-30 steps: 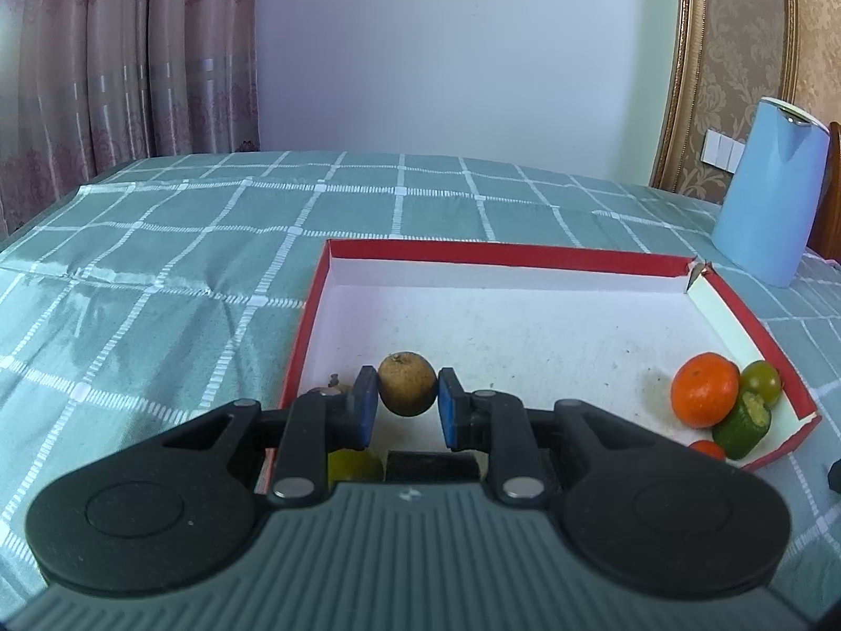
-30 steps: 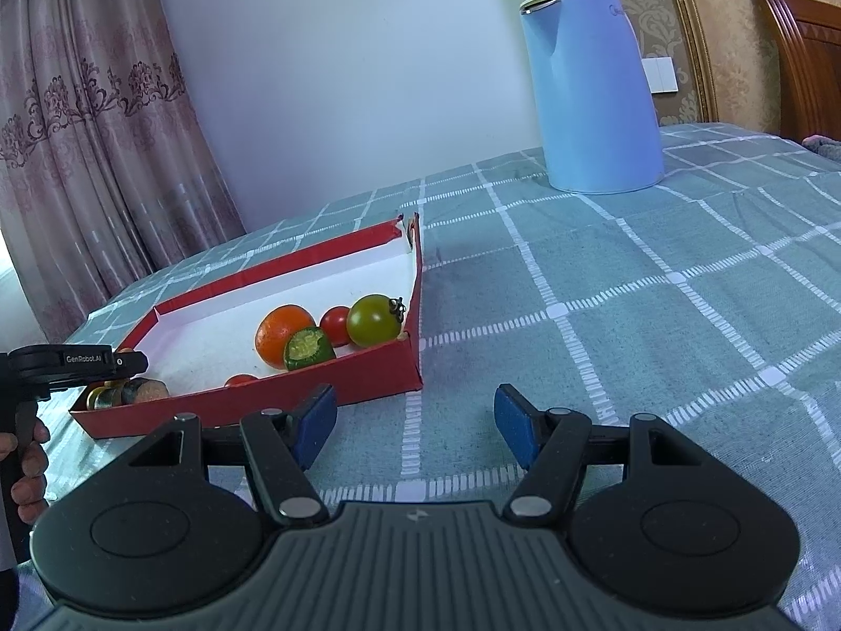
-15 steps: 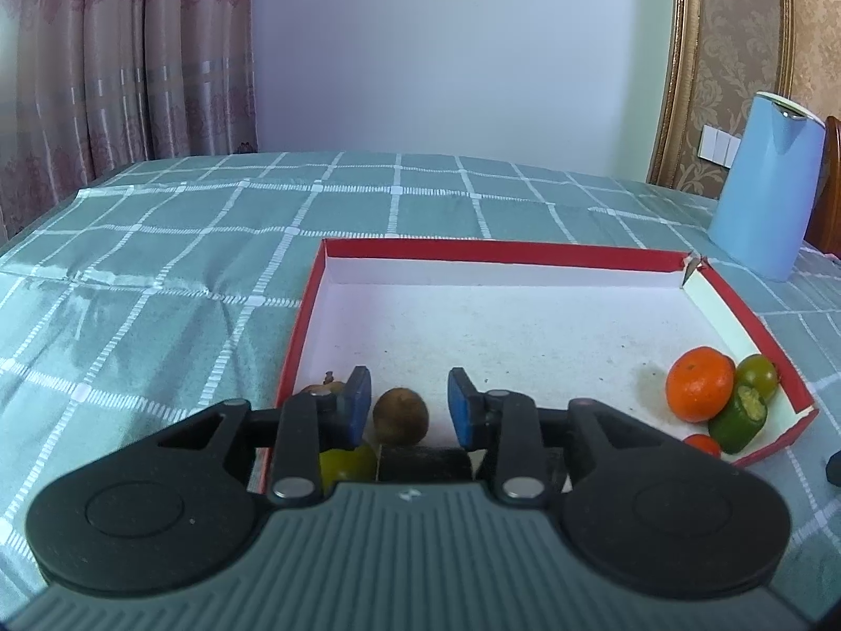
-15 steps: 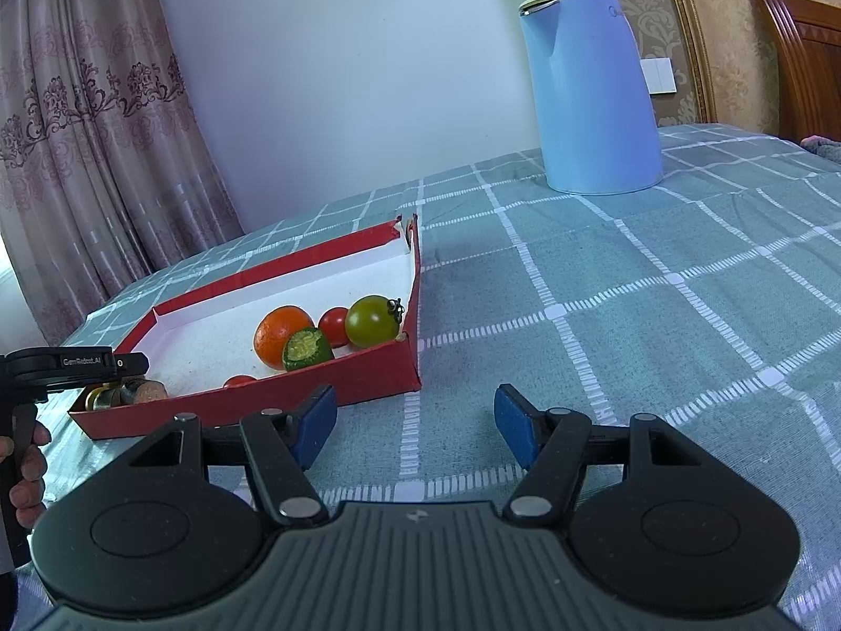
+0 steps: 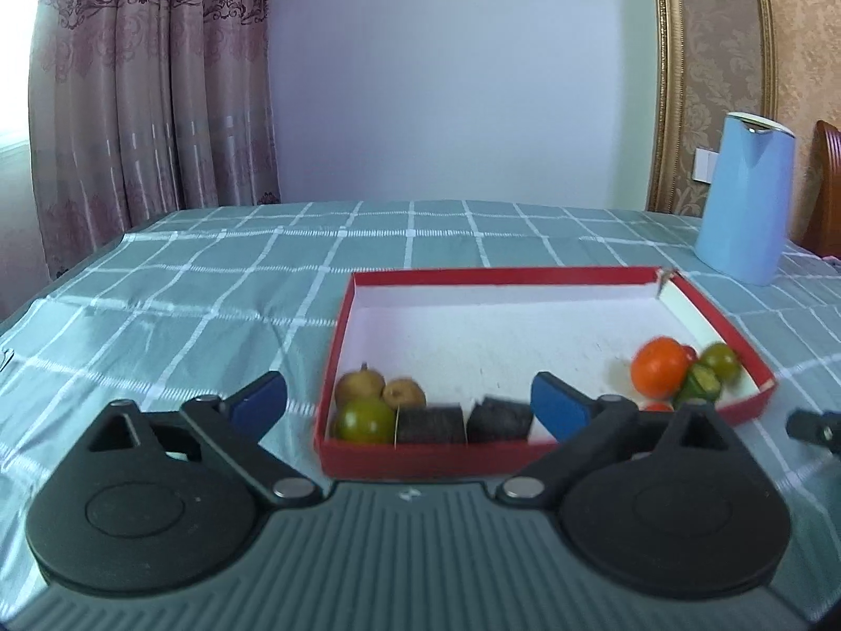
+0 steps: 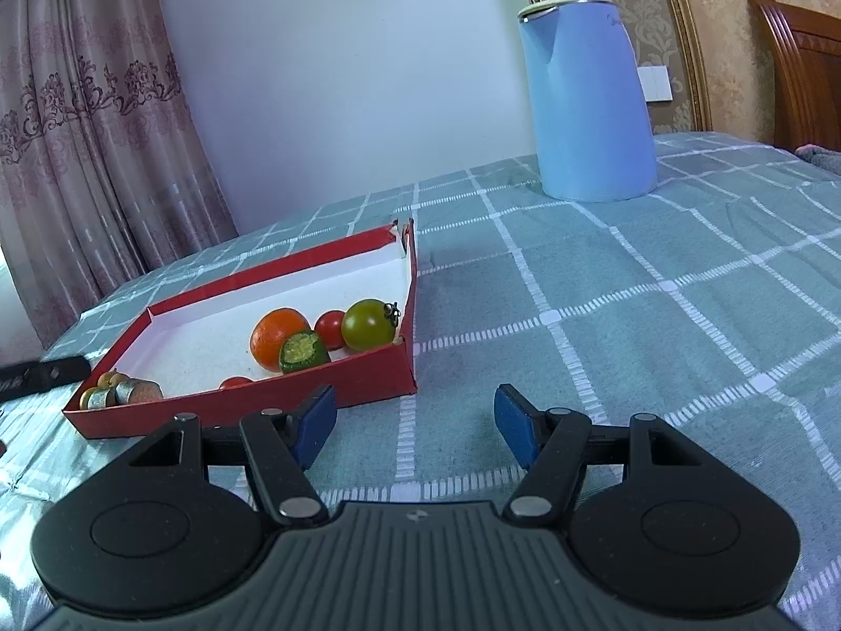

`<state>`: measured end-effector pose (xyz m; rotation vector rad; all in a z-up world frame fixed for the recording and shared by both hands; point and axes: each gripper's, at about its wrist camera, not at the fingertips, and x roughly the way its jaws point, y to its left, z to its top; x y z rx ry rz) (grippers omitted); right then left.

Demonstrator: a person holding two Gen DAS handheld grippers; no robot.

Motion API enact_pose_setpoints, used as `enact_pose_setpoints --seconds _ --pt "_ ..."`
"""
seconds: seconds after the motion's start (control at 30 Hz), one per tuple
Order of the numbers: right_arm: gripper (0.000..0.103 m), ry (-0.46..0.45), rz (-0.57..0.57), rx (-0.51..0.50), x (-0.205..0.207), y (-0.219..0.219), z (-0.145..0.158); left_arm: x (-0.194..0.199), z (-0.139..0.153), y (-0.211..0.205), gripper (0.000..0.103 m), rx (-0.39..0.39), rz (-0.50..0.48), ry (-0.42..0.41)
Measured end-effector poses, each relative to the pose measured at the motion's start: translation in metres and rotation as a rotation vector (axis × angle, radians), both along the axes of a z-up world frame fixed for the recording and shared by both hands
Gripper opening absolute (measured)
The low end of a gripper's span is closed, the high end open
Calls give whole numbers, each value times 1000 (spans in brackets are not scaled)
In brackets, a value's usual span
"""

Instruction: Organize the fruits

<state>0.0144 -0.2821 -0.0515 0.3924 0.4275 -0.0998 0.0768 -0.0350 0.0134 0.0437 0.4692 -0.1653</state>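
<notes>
Hovering low over the checked green cloth, the left gripper [image 5: 409, 404] has its blue fingers [image 5: 260, 404] spread wide with nothing between them, framing the near wall of the red tray [image 5: 431, 458] in the lower middle of the frame. Inside the tray's near-left corner sit a small brown fruit [image 5: 403, 393], a pear-shaped brown fruit [image 5: 359, 385] just beside it, and a green tomato [image 5: 365, 419] in front of both, the three clustered closely. Two dark blocks [image 5: 431, 424] lie along the near wall to the right of them. At the right end of the tray an orange [image 5: 660, 374] rests against a cut green fruit [image 5: 699, 383], a second green tomato [image 5: 722, 362] and small red tomatoes, blurred here.

In the right wrist view, the right gripper [image 6: 415, 420] is also wide open and holds nothing, its fingers [image 6: 315, 423] above bare cloth just beside the tray's [image 6: 294, 402] near corner, in the lower middle of the frame. The orange [image 6: 277, 337], cut green fruit [image 6: 303, 351], red tomato [image 6: 331, 328] and green tomato [image 6: 369, 324] bunch in that corner, touching one another. A blue kettle [image 6: 588, 100] stands on the surface in the upper right, well apart from the tray, with a patterned curtain [image 6: 89, 147] at upper left.
</notes>
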Motion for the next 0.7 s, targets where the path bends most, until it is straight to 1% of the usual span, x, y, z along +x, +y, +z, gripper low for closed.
enact_pose_setpoints --seconds 0.03,0.17,0.33,0.5,0.57,0.6,0.7 --pt "66 -1 -1 -4 0 0 0 -4 0 2 103 -3 1 6" --pt "66 -18 2 0 -2 5 3 -16 0 10 103 -25 35 29" --pt "66 -45 34 -26 -5 27 9 -23 1 19 103 -38 40 42" --pt "66 -62 73 -69 -6 57 17 -33 6 23 103 -47 40 18" --pt "67 -64 82 -84 -5 70 20 -38 9 24 103 -41 52 -4" --pt "70 -65 80 -92 -4 76 22 -41 10 24 103 -34 63 -16" --pt "74 -70 56 -133 -3 90 24 -48 12 25 103 -11 91 -52"
